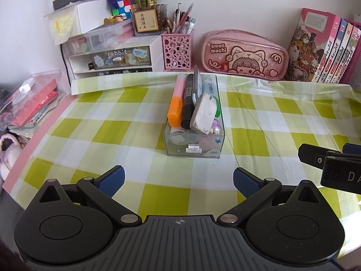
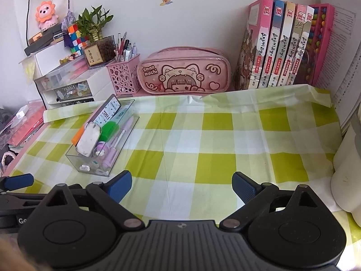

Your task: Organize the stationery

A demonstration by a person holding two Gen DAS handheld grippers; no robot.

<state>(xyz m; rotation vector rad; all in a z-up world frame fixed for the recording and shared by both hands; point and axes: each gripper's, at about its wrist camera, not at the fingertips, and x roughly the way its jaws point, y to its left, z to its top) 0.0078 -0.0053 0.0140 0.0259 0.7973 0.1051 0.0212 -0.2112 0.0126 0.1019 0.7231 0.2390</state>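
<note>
While both claws, left (image 1: 178,180) and right (image 2: 181,186), are hanging spread and empty over the checked cloth (image 1: 112,135) on the tabletop, a clear rectangular box (image 1: 194,145) is sitting mid-cloth, holding an orange marker (image 1: 175,110), black marker (image 1: 187,103), scuffed white eraser (image 1: 203,114) and pens.

The pink pencil case (image 1: 244,54) against the wall reads "Small mochi" in white letters. Left of the pencil case, past the pink pen holder (image 1: 177,50), a clear drawer (image 1: 120,56) of the small white drawer unit carries the word "rabbit". The book spines right of the pencil case are not legible.
</note>
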